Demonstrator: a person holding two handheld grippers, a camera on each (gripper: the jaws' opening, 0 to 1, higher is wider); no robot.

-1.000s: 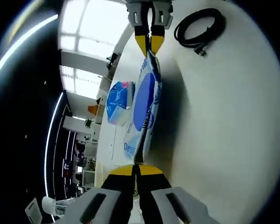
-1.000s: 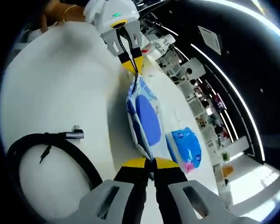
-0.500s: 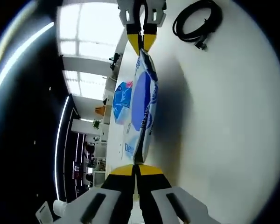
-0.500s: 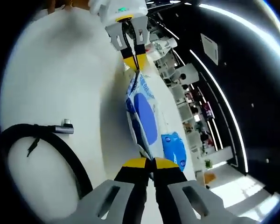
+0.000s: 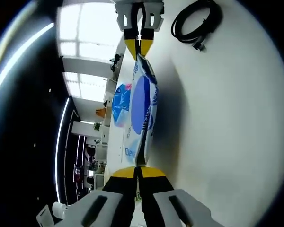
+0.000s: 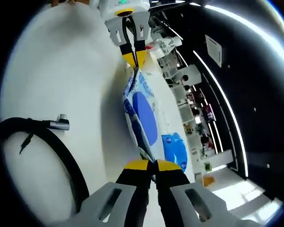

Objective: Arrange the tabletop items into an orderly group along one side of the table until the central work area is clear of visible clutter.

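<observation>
Both tongs are pinching the 2 ends of the blue wipes pack (image 5: 144,106), the left gripper (image 5: 137,171) near, the right gripper (image 5: 139,41) far, holding it above the white table (image 5: 227,118). Keeping both ends level should steady it. A smaller blue packet (image 6: 176,150) is lying near the edge, the black cable (image 5: 196,21) on open tabletop

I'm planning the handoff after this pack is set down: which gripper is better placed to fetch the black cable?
Probably right. Both grippers are shut on the blue-and-white pack, one at each end. The black cable lies beside the right gripper, while the left gripper holds the end away from it.
</observation>
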